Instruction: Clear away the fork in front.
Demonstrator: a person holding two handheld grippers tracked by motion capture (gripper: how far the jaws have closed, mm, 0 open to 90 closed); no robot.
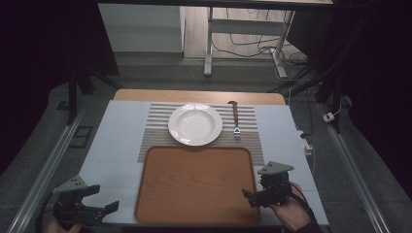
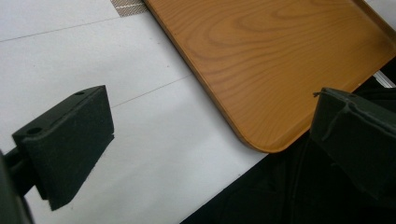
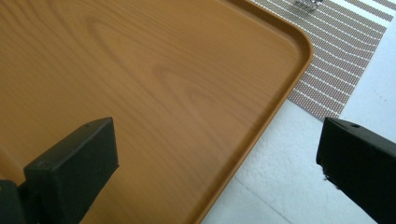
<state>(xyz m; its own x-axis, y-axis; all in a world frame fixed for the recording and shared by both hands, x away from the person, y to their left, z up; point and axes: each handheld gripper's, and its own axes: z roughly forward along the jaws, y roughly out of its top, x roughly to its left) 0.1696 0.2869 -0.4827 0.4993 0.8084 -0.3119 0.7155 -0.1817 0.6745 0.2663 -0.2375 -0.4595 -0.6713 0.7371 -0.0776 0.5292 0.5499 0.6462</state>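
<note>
From the high view, the wooden tray (image 1: 197,184) lies on the table's near edge, the left gripper (image 1: 104,199) beside its left corner and the right gripper (image 1: 248,195) at its right rim, both with jaws apart. Behind the tray a white plate (image 1: 195,124) and a fork (image 1: 236,119) rest on a striped placemat (image 1: 158,128).

In the left gripper view, the jaws gape over the tray's (image 2: 280,60) near corner.

In the right gripper view, the spread jaws straddle the tray's (image 3: 140,84) rim.

Legible text, labels, brands, numbers, signs: none on the tray (image 1: 197,184), plate (image 1: 195,124) or surface (image 1: 116,141).
</note>
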